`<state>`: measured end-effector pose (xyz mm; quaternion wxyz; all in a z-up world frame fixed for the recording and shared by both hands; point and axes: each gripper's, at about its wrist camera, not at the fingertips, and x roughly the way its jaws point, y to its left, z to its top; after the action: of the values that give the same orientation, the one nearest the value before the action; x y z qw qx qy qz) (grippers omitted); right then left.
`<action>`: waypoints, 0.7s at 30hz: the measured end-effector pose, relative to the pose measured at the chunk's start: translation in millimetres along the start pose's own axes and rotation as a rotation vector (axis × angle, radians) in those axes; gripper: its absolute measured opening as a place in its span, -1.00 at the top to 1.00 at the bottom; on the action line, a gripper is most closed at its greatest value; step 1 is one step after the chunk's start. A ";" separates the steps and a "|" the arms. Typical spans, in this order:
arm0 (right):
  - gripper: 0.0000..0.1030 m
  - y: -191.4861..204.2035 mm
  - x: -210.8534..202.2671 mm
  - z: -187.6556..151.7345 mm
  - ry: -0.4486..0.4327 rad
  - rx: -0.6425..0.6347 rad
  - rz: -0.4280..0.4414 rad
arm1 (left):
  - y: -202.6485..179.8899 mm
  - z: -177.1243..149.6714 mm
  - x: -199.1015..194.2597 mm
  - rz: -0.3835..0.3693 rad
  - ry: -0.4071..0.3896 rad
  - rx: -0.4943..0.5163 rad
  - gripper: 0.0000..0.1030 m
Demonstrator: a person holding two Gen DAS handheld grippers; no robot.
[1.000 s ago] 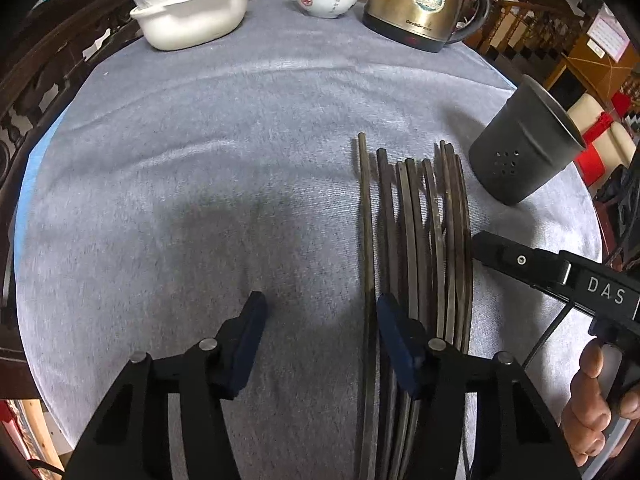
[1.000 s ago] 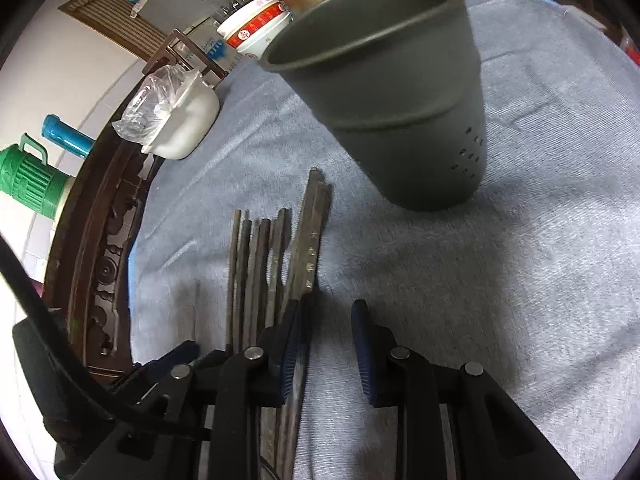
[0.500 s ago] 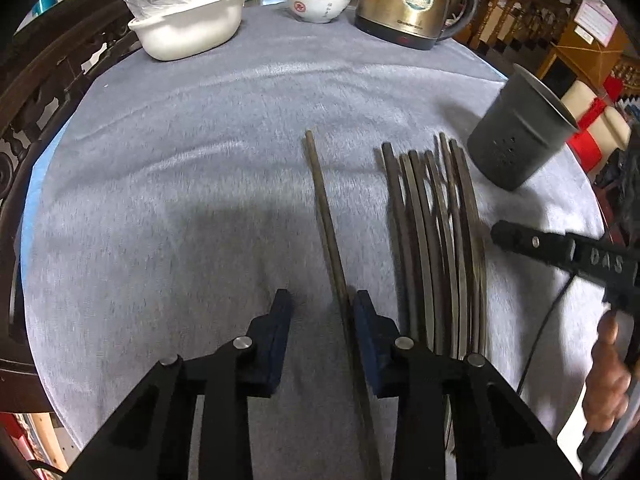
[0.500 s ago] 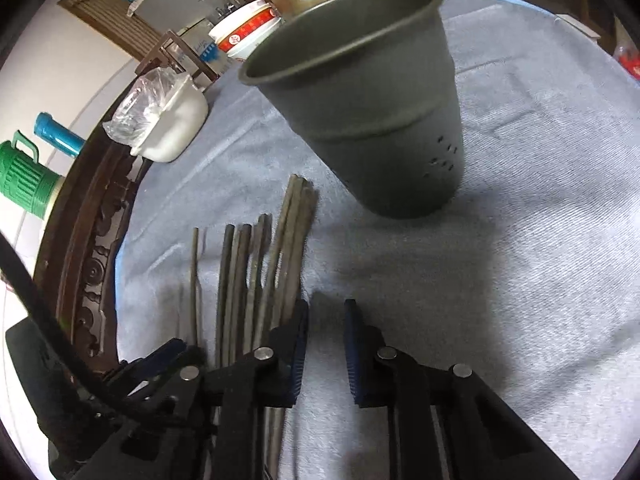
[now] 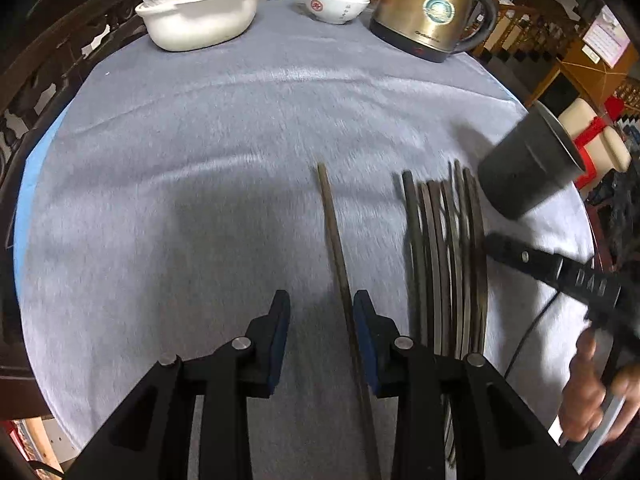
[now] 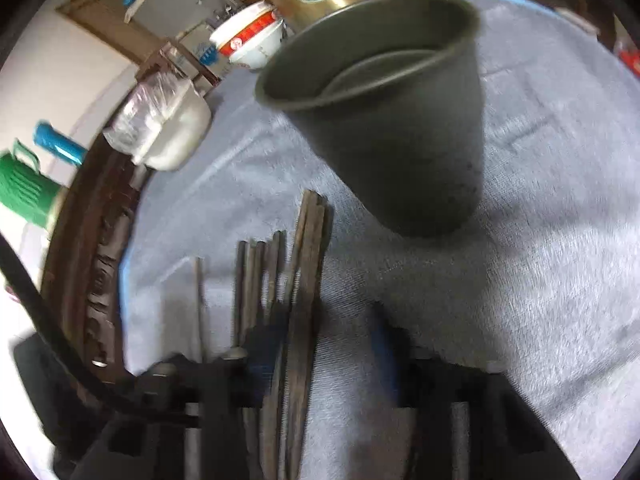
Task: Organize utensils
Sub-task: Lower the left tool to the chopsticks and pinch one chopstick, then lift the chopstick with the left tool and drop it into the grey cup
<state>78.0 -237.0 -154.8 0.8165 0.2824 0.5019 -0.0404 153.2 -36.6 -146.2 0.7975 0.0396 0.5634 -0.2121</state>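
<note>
My left claw [image 5: 320, 316] stands partly open at the bottom centre, and one dark thin wooden chopstick [image 5: 334, 232] lies between its pads against the right pad, apart from the bundle of dark chopsticks [image 5: 444, 260] on the grey cloth-covered bench [image 5: 200, 160]. My right claw [image 6: 324, 344], blurred, has just been opening; some chopsticks lie between its pads. The dark grey perforated cup [image 6: 400, 152] stands above.
</note>
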 end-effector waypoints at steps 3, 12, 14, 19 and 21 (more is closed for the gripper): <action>0.53 3.4 0.4 0.4 -0.013 -0.020 -0.009 | -1.0 14.8 8.3 0.024 0.002 -0.003 0.36; 0.75 -13.0 -6.0 4.2 0.011 0.033 0.047 | -9.4 17.4 15.5 0.115 -0.018 0.032 0.84; 0.74 -8.8 -9.6 6.6 -0.011 0.026 0.045 | -2.3 17.4 13.7 0.085 -0.015 0.017 0.85; 0.69 1.9 6.4 10.0 0.042 0.018 0.039 | 3.4 8.2 8.8 0.063 -0.012 0.040 0.86; 0.69 10.0 9.1 8.4 0.017 -0.018 0.011 | 8.2 -2.4 -1.6 0.051 -0.012 0.045 0.86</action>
<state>92.6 -230.9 -155.4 0.8151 0.2779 0.5075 -0.0289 153.8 -28.0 -147.1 0.8049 0.0706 0.5526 -0.2042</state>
